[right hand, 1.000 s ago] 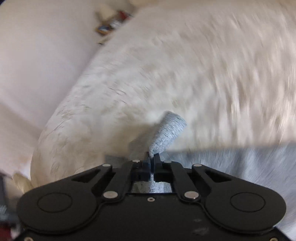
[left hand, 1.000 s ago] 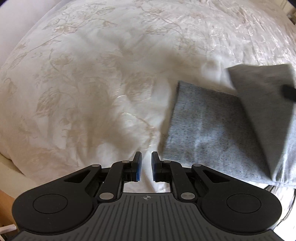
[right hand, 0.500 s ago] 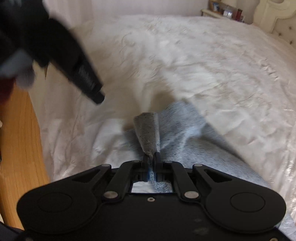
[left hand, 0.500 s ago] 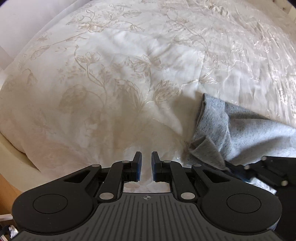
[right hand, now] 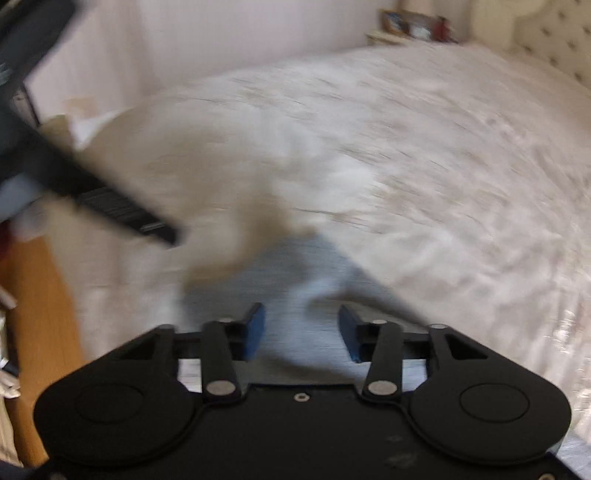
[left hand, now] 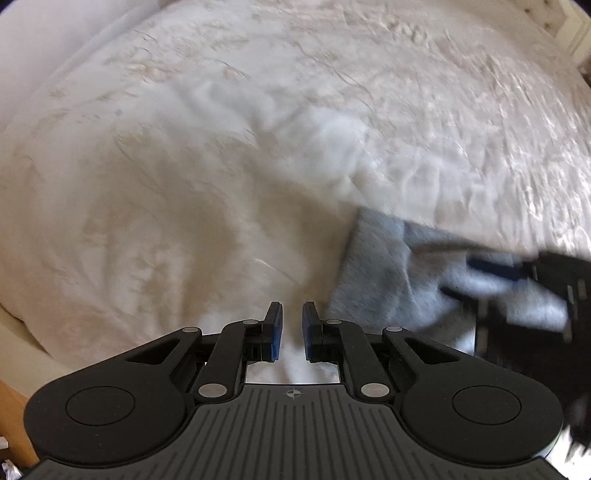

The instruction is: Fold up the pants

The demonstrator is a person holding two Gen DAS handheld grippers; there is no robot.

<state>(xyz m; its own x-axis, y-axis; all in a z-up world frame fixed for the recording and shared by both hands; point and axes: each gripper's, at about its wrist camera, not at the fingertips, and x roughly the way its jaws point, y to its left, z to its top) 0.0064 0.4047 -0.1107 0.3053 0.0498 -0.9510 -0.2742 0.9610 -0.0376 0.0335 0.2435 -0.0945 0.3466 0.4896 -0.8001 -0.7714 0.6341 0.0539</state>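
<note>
Grey pants (right hand: 295, 280) lie folded on the white bed (right hand: 424, 155), under the right gripper (right hand: 301, 332), whose jaws have just been opening with nothing pinched (frames blurred). Left gripper (left hand: 289, 332) hovers beside them, jaws narrow, holding nothing

Home bedroom: wide bed with white floral-embroidered bedspread (left hand: 229, 155), tufted headboard (right hand: 554, 40), cluttered bedside shelf (right hand: 410, 29) by the wall, wood floor (right hand: 37, 314) alongside.
</note>
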